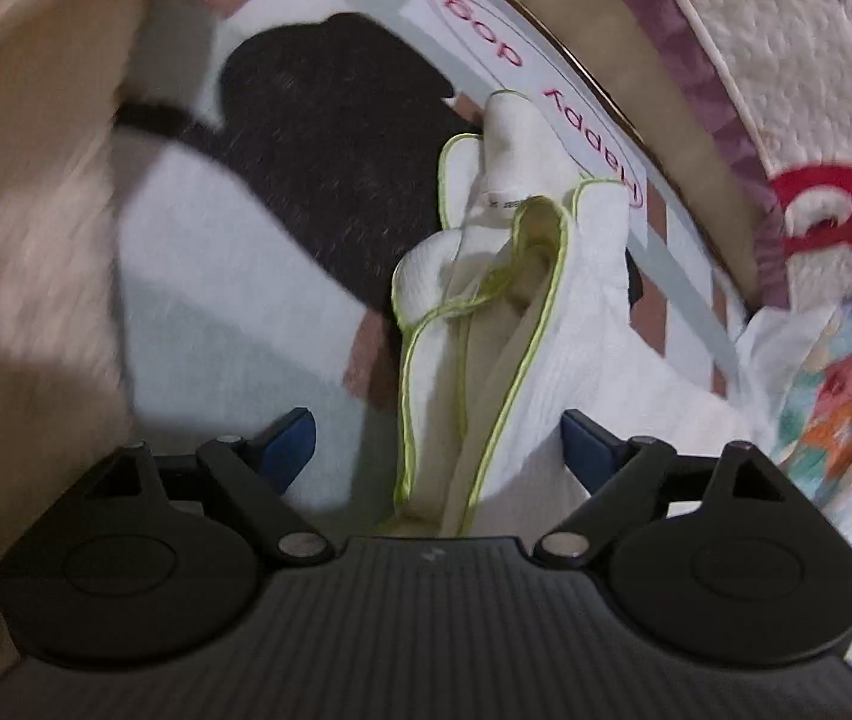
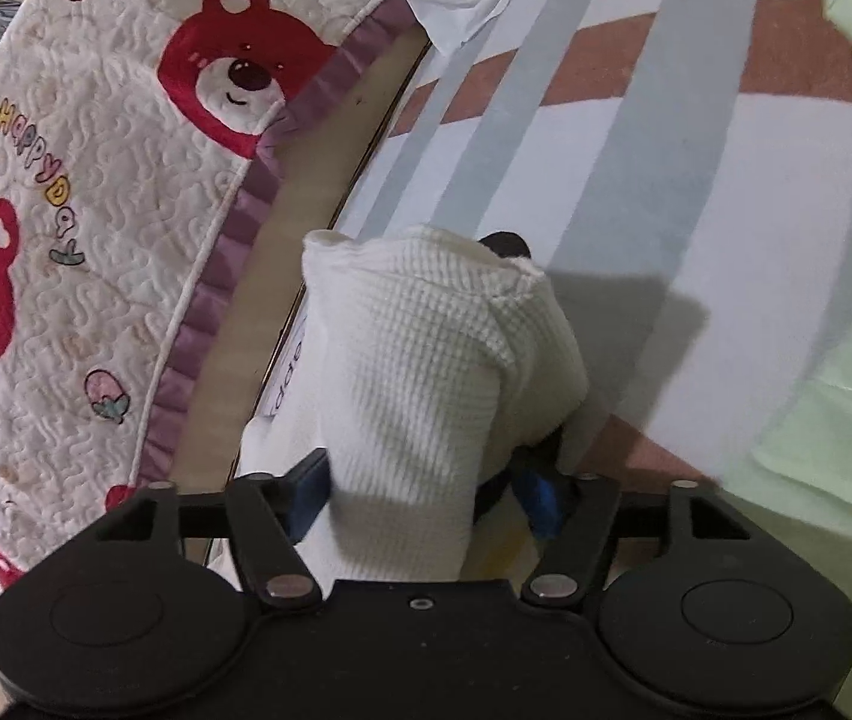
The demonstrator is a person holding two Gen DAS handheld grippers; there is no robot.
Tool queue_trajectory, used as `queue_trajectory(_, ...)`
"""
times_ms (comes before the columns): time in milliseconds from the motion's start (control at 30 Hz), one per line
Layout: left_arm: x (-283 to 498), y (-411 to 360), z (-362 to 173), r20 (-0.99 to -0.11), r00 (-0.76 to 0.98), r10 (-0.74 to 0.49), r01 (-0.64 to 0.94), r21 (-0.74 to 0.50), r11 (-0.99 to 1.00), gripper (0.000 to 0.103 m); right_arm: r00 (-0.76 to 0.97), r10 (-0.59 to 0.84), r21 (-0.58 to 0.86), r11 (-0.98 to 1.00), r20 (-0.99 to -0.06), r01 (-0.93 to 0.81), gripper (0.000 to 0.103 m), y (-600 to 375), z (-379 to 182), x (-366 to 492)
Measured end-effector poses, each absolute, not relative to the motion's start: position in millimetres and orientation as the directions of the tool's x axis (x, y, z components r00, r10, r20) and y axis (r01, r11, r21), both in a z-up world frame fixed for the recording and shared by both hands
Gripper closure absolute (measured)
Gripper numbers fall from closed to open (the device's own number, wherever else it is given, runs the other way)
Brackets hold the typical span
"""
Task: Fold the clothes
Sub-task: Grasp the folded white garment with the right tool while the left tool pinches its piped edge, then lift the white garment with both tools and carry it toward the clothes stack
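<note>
Two bedspreads [image 2: 96, 192] [image 2: 636, 150] beside garment [image 2: 426, 372]

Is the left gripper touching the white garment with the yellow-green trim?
Cannot tell. In the left wrist view the white garment lies between the left gripper's wide-open jaws, and overlaps one blue pad.

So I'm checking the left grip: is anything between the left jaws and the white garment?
Nothing visible does. The white garment with yellow-green trim already lies between the open jaws of the left gripper, on the patterned bedsheet.
</note>
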State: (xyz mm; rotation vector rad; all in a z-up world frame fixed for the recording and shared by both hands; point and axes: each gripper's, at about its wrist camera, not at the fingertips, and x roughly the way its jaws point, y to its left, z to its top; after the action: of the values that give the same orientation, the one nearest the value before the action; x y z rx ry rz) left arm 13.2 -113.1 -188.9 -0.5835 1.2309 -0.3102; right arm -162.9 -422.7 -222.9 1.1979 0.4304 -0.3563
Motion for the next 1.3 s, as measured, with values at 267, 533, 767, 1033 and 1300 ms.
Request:
queue_trajectory(267,37.6,-127.7,-200.9,-0.708,0.385,-0.592,-0.022,-0.648,0.761,0.054,0.923,-0.086,0.757,0.546,-0.376,0.359,0.065,-423.9,-190.3,-159.9)
queue_trajectory(533,20.0,-168.1,-178.1,-0.719,0.378,-0.583,0.243,-0.531,0.812,0.06,0.889,-0.12,0.741,0.509,-0.441,0.437,0.055,-454.0,-208.3,-163.0)
queue_trajectory(767,40.7,-165.7,-205.3,-0.686,0.303,-0.661,0.19,-0.637,0.747,0.037,0.896,-0.066,0.768,0.488,-0.44,0.413,0.034,-452.2,-220.1,-151.3)
queue_trajectory(1033,17.5,-172.0,-161.4,-0.63,0.421,-0.652,0.368,-0.539,0.758,0.077,0.919,-0.045,0.636,0.709,-0.391,0.305,0.067,-442.4,-152.1,-125.5)
queue_trajectory(1300,1.3,-112.3,-63.9,-0.429,0.575,-0.696,0.403,-0.592,0.698,0.077,0.951,0.07,0.43,0.9,-0.301,0.07,0.067,-406.3,1.4,-95.8)
